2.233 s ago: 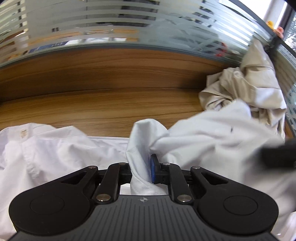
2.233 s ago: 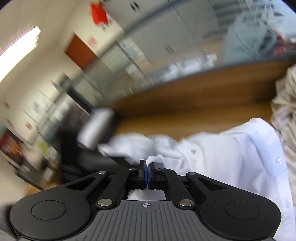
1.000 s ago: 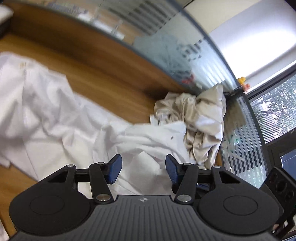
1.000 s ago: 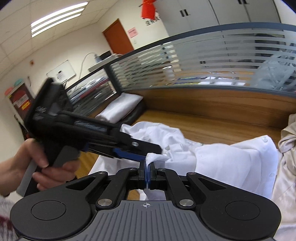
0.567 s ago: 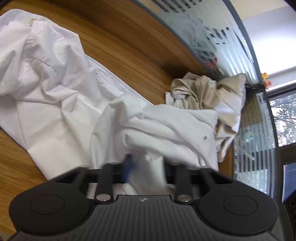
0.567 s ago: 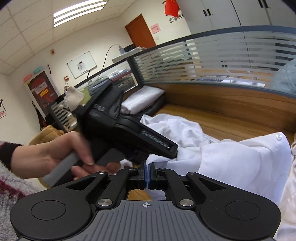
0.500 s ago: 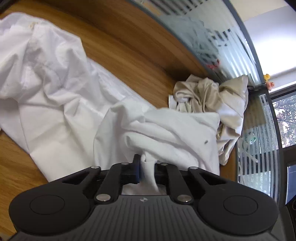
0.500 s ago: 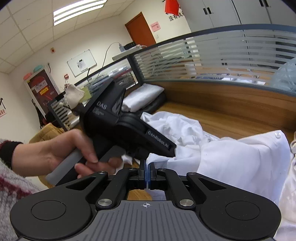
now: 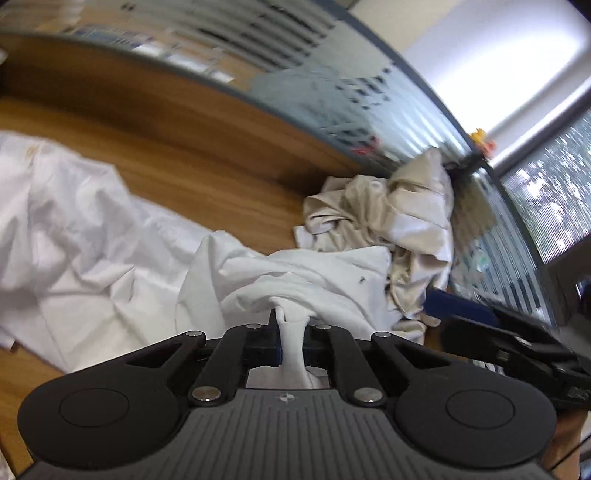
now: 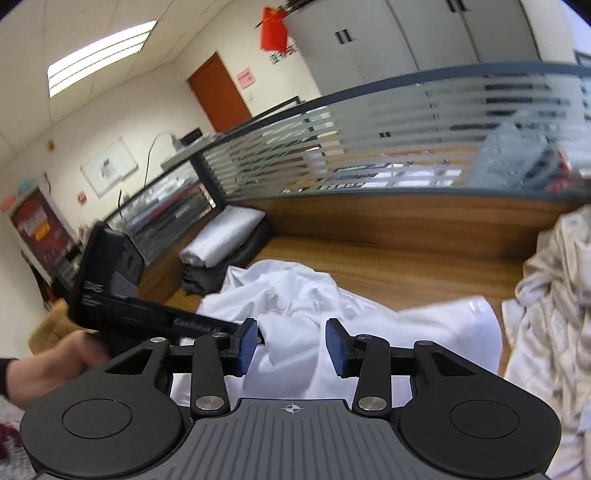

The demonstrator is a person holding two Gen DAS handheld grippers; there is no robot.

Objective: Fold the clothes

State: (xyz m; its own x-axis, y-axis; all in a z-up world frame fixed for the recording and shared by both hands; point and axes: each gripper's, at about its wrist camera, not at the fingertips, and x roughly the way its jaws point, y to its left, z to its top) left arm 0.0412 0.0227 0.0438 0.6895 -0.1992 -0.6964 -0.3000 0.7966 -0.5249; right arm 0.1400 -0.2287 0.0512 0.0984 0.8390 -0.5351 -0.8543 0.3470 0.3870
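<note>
- Left wrist view: the left gripper (image 9: 291, 334) has its jaws clenched on a twisted pinch of the white shirt (image 9: 122, 266), which lies crumpled across the wooden counter (image 9: 207, 184) with its far part spread to the left.
- To do this handover well, I judge the left hand should keep the pinch firm and lift gently so the fabric hangs free rather than dragging the whole bundle; the bunch looks thick, so a layer may slip.
- The right gripper (image 9: 476, 321) shows at the right edge, just beside a beige garment (image 9: 399, 214) heaped in the counter's corner.
- Right wrist view: the right gripper (image 10: 291, 345) has just been opening; its blue pads (image 10: 246, 345) stand apart with shirt cloth (image 10: 424, 332) below and beyond them, not pressed.
- It should clear the fabric fully before seeking a new edge; which edge is next I cannot tell.
- The left gripper (image 10: 155, 314) and the hand (image 10: 55, 363) holding it sit at the left.
- The counter (image 10: 388, 269) is wood, backed by a striped glass partition (image 10: 406, 144); a folded white stack (image 10: 221, 234) rests far left. Beyond are an orange door (image 10: 219, 96) and grey cabinets (image 10: 406, 33).
</note>
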